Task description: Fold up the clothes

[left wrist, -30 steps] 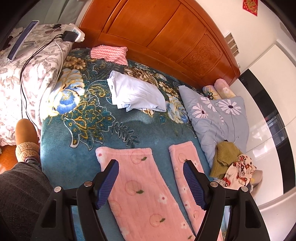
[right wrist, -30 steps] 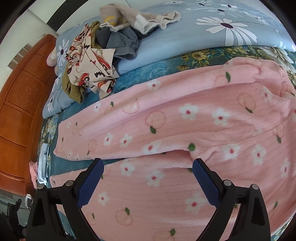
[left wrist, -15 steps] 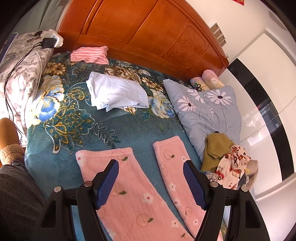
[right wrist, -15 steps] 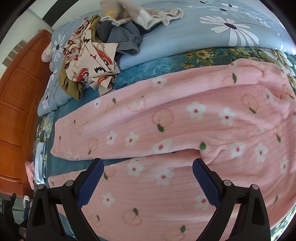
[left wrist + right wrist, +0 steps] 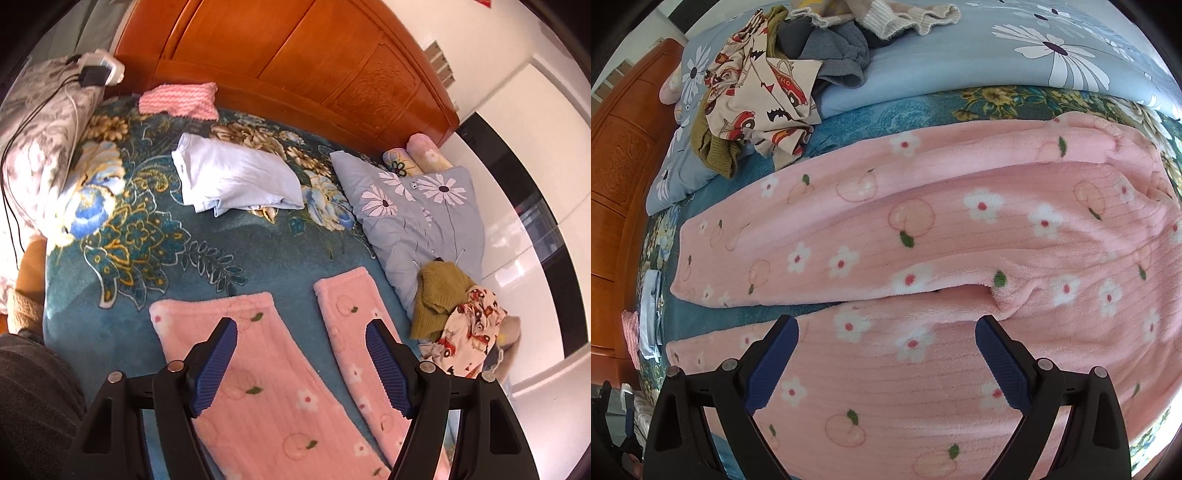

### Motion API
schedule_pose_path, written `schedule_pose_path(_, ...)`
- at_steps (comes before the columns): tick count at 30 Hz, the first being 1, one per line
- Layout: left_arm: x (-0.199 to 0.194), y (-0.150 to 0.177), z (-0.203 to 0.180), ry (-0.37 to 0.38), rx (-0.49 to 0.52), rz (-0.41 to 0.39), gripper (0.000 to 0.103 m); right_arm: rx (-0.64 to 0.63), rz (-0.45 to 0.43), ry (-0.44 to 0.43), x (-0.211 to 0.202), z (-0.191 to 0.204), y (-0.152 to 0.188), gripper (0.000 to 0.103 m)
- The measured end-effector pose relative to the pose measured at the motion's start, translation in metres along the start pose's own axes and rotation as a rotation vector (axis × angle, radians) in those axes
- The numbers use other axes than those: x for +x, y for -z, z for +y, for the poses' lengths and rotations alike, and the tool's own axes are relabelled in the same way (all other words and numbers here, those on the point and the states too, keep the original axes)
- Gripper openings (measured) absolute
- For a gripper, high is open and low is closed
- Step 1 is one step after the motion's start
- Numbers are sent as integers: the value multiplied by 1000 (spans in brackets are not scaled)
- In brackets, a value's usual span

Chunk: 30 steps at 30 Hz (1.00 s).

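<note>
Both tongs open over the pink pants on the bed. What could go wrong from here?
1. The pink pants are thick fleece; the right tongs might pinch only the top layer, so the fold drags unevenly.
2. The unfolded clothes pile lies close beside the far leg; a sweep could snag it.
3. The legs lie apart near the left tongs, so the cuffs may misalign.

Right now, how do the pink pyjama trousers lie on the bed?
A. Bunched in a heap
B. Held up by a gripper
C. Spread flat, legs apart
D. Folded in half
C: the trousers lie flat, both legs apart, blanket showing between them.
</note>
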State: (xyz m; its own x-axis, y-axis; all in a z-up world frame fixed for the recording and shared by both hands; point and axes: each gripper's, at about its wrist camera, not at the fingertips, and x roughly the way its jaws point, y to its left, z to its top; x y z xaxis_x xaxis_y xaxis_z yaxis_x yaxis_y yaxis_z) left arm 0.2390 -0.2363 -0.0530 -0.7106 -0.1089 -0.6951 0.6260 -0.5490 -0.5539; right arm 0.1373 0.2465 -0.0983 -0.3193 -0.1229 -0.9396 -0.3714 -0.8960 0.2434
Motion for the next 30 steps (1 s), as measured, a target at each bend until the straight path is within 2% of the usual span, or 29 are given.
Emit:
schedule_pose_path(6, 42, 12, -2, -41, 16, 113, 76, -10, 6, 30, 0, 3, 0, 97)
schedule_pose_path(15, 81, 21, 23, -111, -81, 229, 76, -41, 29, 63, 9, 13, -4, 97)
schedule_pose_path(22, 86, 12, 39, -200, -120, 208, 76, -54, 45, 56, 18, 18, -1, 97)
schedule_pose_path(27, 88, 4, 50, -275, -145, 179, 76, -22, 46, 49, 17, 3, -2, 97)
schedule_pose_path(30, 92, 1, 58, -353, -159, 176, 76, 20, 51, 55, 17, -13, -4, 97)
